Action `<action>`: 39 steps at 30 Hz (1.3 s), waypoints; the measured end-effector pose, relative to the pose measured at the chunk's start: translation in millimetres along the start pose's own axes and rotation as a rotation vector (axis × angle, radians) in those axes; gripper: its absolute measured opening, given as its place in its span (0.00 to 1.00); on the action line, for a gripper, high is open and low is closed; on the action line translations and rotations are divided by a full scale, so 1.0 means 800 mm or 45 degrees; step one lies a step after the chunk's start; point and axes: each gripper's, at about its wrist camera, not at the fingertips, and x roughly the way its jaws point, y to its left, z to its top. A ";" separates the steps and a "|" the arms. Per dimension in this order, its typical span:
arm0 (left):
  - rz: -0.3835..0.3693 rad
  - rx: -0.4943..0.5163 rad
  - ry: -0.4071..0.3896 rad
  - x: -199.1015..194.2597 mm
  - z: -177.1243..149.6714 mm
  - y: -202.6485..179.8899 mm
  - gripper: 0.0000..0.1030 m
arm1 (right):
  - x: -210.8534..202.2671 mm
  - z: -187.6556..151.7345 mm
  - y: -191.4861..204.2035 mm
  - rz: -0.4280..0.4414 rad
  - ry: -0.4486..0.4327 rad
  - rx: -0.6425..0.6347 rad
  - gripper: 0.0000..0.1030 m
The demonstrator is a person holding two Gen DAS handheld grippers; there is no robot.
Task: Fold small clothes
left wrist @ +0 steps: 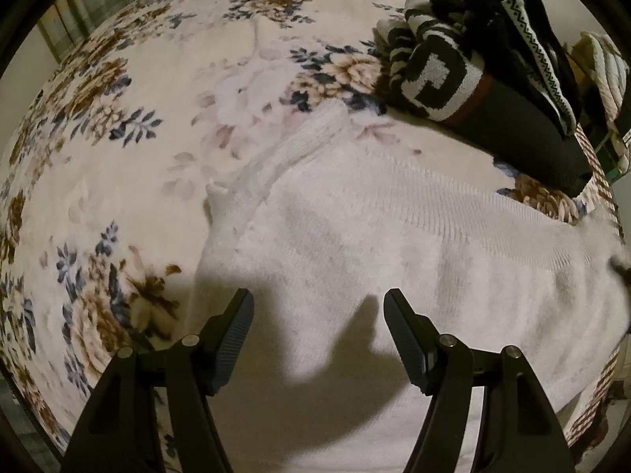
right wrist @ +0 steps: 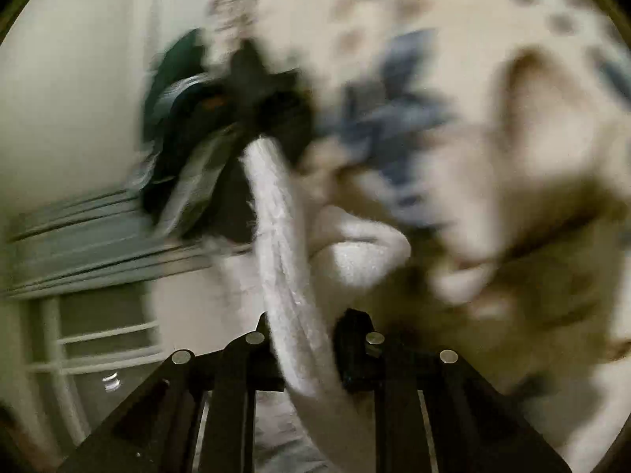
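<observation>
A: Nearest, left gripper [left wrist: 318, 315] hanging spread over the white sock [left wrist: 374, 244], pads clear of the knit, pinching nothing.

B: And the sock itself?

A: Flat on the flowered blanket [left wrist: 138, 118], cuff toward the blanket's middle. Beyond the sock, a pile of black-and-white socks [left wrist: 473, 63] near the blanket's far edge.

B: Other side?

A: Right gripper [right wrist: 303, 351] pressed together on a fold of the white sock [right wrist: 284, 260] (picture badly blurred). Beyond the fold, dark clothes [right wrist: 221, 126], too smeared to name.

B: Risks?

A: Thin pinch near the edge, so a quick lift could pull the knit free. Nothing pinning the near end either; whole sock likely to drag across the blanket instead of folding. Crooked fold possible.
</observation>
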 end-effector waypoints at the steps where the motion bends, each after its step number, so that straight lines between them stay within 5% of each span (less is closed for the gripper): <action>1: 0.003 -0.003 0.000 0.001 0.000 0.001 0.64 | 0.001 0.004 -0.013 -0.141 0.007 0.007 0.18; 2: 0.007 -0.003 -0.002 0.000 0.001 0.002 0.64 | 0.004 0.005 -0.023 -0.253 0.025 -0.001 0.21; 6: 0.034 -0.043 -0.034 0.000 0.019 0.017 0.64 | -0.015 -0.003 -0.005 -0.372 -0.024 -0.091 0.56; 8: 0.044 -0.063 -0.061 0.004 0.038 0.028 0.64 | -0.023 -0.006 0.012 -0.440 -0.102 -0.156 0.62; 13: 0.212 -0.041 0.042 0.074 0.089 0.058 0.67 | -0.019 -0.021 0.028 -0.662 -0.170 -0.270 0.62; 16: 0.141 -0.152 0.108 0.087 0.097 0.086 0.72 | -0.037 -0.032 0.038 -0.692 -0.222 -0.264 0.66; 21: 0.101 -0.130 0.022 0.032 0.077 0.072 0.72 | -0.071 -0.084 0.066 -0.719 -0.403 -0.224 0.73; 24: 0.066 -0.082 -0.020 -0.008 0.039 0.044 0.72 | -0.075 -0.134 0.056 -0.652 -0.477 -0.095 0.73; 28: 0.008 -0.018 0.024 -0.024 -0.016 -0.006 0.72 | -0.061 -0.199 0.002 -0.417 -0.467 0.119 0.73; 30: -0.015 0.013 0.075 -0.016 -0.041 -0.030 0.72 | -0.012 -0.213 -0.014 -0.306 -0.443 0.198 0.73; 34: -0.032 0.023 0.175 0.015 -0.068 -0.056 0.72 | 0.033 -0.219 -0.048 0.015 -0.493 0.239 0.73; 39: -0.026 -0.015 0.179 0.041 -0.063 -0.051 0.85 | 0.065 -0.198 -0.047 0.182 -0.614 0.189 0.75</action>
